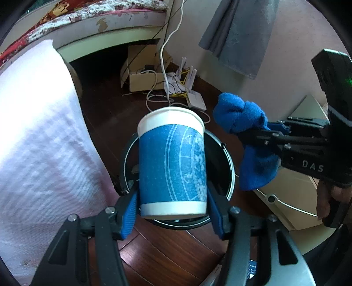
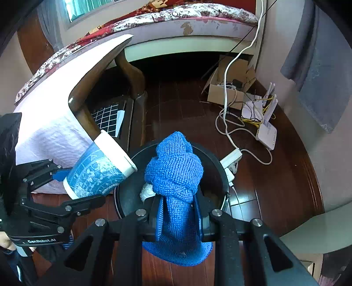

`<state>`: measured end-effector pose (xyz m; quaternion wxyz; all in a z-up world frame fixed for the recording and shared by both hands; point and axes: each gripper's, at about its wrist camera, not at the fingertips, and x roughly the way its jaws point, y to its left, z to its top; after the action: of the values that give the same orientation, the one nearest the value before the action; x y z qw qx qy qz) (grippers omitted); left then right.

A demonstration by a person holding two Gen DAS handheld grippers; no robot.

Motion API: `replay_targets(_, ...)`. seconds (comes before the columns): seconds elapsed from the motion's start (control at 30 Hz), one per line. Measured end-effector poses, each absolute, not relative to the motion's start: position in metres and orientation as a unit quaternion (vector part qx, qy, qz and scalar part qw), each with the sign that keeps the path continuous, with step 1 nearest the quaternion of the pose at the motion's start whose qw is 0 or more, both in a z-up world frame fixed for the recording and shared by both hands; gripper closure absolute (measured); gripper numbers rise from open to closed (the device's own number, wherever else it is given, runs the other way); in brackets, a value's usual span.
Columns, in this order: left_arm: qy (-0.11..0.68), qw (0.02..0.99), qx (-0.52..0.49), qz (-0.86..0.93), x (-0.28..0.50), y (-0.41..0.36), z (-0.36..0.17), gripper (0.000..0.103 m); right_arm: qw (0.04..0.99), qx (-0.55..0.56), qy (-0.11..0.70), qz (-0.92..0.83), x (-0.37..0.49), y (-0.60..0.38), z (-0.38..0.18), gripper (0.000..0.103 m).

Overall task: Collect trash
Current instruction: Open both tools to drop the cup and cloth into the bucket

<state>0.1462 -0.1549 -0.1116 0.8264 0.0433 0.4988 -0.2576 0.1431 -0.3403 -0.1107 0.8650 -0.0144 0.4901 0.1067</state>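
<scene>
Left hand-held gripper (image 1: pixel 172 211) first: its 2 blue-padded fingers (image 1: pixel 129 214) are clamped on the base of a blue-and-white paper cup with a white rim and pale printed lines (image 1: pixel 172 162), 1 pad on each side. The cup is tilted away from the camera, mouth pointing forward and out of sight, and it hangs right over the round black trash bin with a thin metal rim (image 1: pixel 228 167) on the dark wooden floor (image 1: pixel 167 248).

Over to the right hand-held gripper (image 2: pixel 178 211): jaws pinched narrow on a knotted blue microfibre cloth (image 2: pixel 176 173). The knot bulges beyond the fingertips, and a loose tail droops below the jaws. That cloth is above the bin's open mouth too, and something pale shows inside the bin beside it, too hidden to name.

From the right wrist view, the cup sits at the bin's left edge, just beside the cloth but not touching it.

Further out: a table draped in a white cloth (image 1: pixel 39 136) to the left, a bed with a floral cover (image 2: pixel 154 15) behind, an open cardboard box (image 2: pixel 228 92) and white routers with tangled cables (image 2: pixel 266 125) by the wall.
</scene>
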Motion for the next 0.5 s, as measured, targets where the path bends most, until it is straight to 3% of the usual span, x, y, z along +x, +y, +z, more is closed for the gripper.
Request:
replay_targets(0.2, 0.503, 0.825, 0.024, -0.258, 0.156, -0.152, -0.12, 0.042, 0.858, -0.002, 0.502, 0.11, 0.162, -0.337, -0.124, 0.077)
replay_targets(0.23, 0.503, 0.826, 0.014, -0.254, 0.155, -0.148, -0.121, 0.028, 0.853, 0.003, 0.51, 0.107, 0.168, -0.339, -0.129, 0.063)
replay_targets(0.27, 0.511, 0.824, 0.004, -0.243, 0.157, -0.145, -0.124, 0.018, 0.851, 0.001, 0.517, 0.095, 0.171, -0.34, -0.132, 0.03)
replay_targets(0.3, 0.514, 0.824, -0.004, -0.238, 0.159, -0.142, -0.126, 0.008, 0.852, -0.001, 0.517, 0.079, 0.173, -0.342, -0.134, 0.015)
replay_targets(0.33, 0.514, 0.826, -0.009, -0.232, 0.159, -0.138, -0.128, 0.007, 0.855, 0.003, 0.513, 0.073, 0.173, -0.345, -0.134, 0.002)
replay_targets(0.5, 0.528, 0.825, -0.015, -0.201, 0.159, -0.127, -0.14, 0.007, 0.856, 0.034, 0.513, 0.05, 0.176, -0.364, -0.13, 0.0)
